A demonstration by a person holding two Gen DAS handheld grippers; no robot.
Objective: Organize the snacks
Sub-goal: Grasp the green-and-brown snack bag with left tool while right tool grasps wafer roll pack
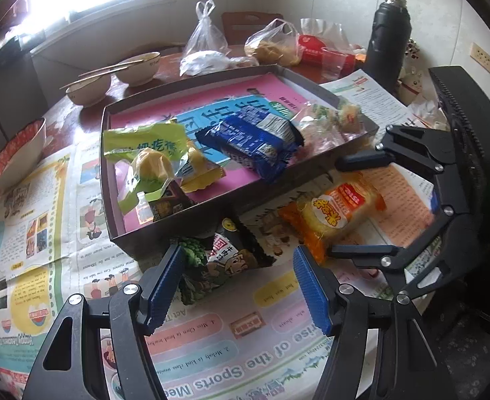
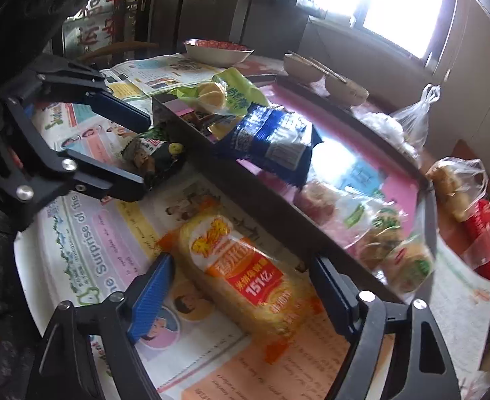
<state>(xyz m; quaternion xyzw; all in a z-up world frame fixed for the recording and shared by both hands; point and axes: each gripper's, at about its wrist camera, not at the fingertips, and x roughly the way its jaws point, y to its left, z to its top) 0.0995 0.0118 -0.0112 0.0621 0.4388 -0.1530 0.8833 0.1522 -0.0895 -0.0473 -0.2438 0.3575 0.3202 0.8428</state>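
Left wrist view
- Left gripper (image 1: 238, 283): jaws wide, nothing held; blue pads stand either side of open newspaper.
- Dark pack (image 1: 225, 256): lies on the newspaper (image 1: 211, 340) just outside the near wall of the tray (image 1: 178, 230), just beyond the left pad and left of the jaw centre line.
- Dark pack, long axis: runs near-to-far with a lean to the right, roughly along the gripper's pointing line.
- Orange pack (image 1: 331, 213): lies on the newspaper to the right of the dark pack, near the tray's near wall.
- Right gripper (image 1: 361, 206): enters from the right, jaws apart, one finger far and one near of the orange pack.
- Nearer hand: left for the dark pack, right for the orange pack.
- Tray contents: green pack (image 1: 145, 146), blue pack (image 1: 255, 140) and small clear packs already inside.

Right wrist view
- Right gripper (image 2: 245, 290): jaws wide; the orange pack (image 2: 245, 270) sits between the pads, which do not press on it.
- Orange pack, long axis: runs from near right to far left, roughly along the gripper's pointing line, so the pads face its long sides.
- Left gripper (image 2: 138, 153): comes from the left, jaws apart, fingers bracketing the dark pack (image 2: 155, 153); contact cannot be told.
- Tray (image 2: 265, 196): lies directly beyond both packs, its near wall running left-far to right-near.
- Judgement: each hand is set to close on its own pack and lift it over the near wall.
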